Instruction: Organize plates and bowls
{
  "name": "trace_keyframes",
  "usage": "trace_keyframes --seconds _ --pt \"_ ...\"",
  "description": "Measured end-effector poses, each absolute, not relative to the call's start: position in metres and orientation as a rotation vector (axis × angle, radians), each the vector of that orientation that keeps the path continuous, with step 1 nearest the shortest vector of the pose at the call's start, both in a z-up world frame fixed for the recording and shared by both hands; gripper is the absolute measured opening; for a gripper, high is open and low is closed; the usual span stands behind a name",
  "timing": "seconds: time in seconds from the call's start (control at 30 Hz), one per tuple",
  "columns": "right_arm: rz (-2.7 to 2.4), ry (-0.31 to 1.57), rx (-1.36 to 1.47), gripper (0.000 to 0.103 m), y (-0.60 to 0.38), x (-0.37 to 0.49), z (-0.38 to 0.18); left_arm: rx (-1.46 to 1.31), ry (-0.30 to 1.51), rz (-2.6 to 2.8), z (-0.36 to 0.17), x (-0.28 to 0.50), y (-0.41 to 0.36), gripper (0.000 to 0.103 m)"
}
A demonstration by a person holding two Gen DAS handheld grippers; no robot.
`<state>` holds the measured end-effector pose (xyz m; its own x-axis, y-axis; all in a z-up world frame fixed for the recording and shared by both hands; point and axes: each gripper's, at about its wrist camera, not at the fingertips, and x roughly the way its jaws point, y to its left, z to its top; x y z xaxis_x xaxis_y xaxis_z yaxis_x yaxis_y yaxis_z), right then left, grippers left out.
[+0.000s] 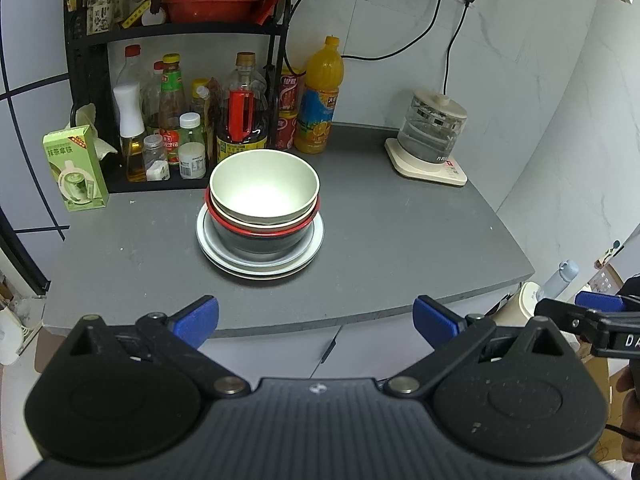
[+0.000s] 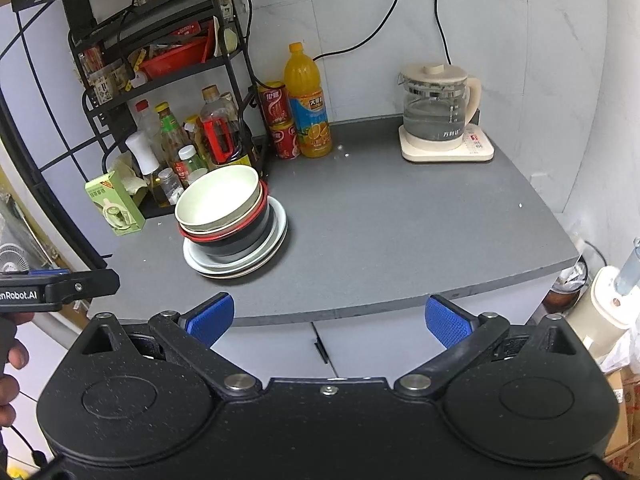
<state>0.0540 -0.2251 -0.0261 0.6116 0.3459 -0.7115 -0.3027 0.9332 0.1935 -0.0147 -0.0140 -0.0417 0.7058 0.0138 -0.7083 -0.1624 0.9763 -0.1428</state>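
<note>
A stack of dishes is seen near the middle of the grey surface (image 1: 400, 240), just in front of a black rack (image 1: 80, 80). At the bottom of the stack lie the plates (image 1: 260, 270), pale and nested one on another. On them stands a black bowl (image 1: 262, 242) with a red rim, and inside it a cream bowl (image 1: 264, 188) is set, upright and empty; a further pale rim can be made out between the two, but how many bowls are nested cannot be told.

The left tongs (image 1: 316, 318) are held spread wide, well short of the stack, over the front edge of the surface, with nothing between the blue pads (image 1: 198, 318). The right tongs (image 2: 330, 320) are likewise spread wide and empty, off the front edge and to the right of the stack, which appears in the right wrist view up and to the left. Each tool is glimpsed at the margin of the other's view.

Bottles (image 1: 176, 120) are crowded on the lowest level of the rack, with a green carton (image 1: 74, 168) beside it at the left. An orange drink bottle (image 1: 320, 96) and red cans (image 1: 288, 116) stand behind the stack. A glass kettle (image 1: 434, 128) on its base is placed at the back right, well apart from the dishes.
</note>
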Motion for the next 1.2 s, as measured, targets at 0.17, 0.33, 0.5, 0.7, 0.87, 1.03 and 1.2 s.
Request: trace_keyframes --seconds 0.17,0.33,0.5,0.7,0.87,1.03,1.2 --pt "0.384 0.84 0.055 0.103 -0.2241 0.0543 -0.0235 -0.209 0.787 0.1 -0.0419 -0.0159 -0.0144 0.102" --pt "0.38 0.84 0.054 0.103 -0.2243 0.0533 -0.0242 -0.206 0.785 0.097 -0.0411 -0.0169 -0.015 0.102" --pt "0.383 0.845 0.054 0.103 -0.2237 0.0529 -0.0254 -0.216 0.789 0.103 -0.0406 -0.0187 -0.0134 0.102" --pt "0.38 0.842 0.038 0.103 -0.222 0.0517 -0.0251 -0.215 0.787 0.101 -0.0399 -0.0208 -0.012 0.102" --pt "0.376 0.838 0.036 0.103 -0.2225 0.0502 -0.0241 -0.214 0.788 0.101 -0.0402 -0.0216 -0.0131 0.102" --pt "0.377 0.839 0.031 0.103 -0.2209 0.049 -0.0241 -0.213 0.788 0.099 -0.0407 -0.0221 -0.0146 0.102" --pt "0.383 0.836 0.026 0.103 -0.2199 0.0489 -0.0229 -0.217 0.79 0.099 -0.041 -0.0232 -0.012 0.102"
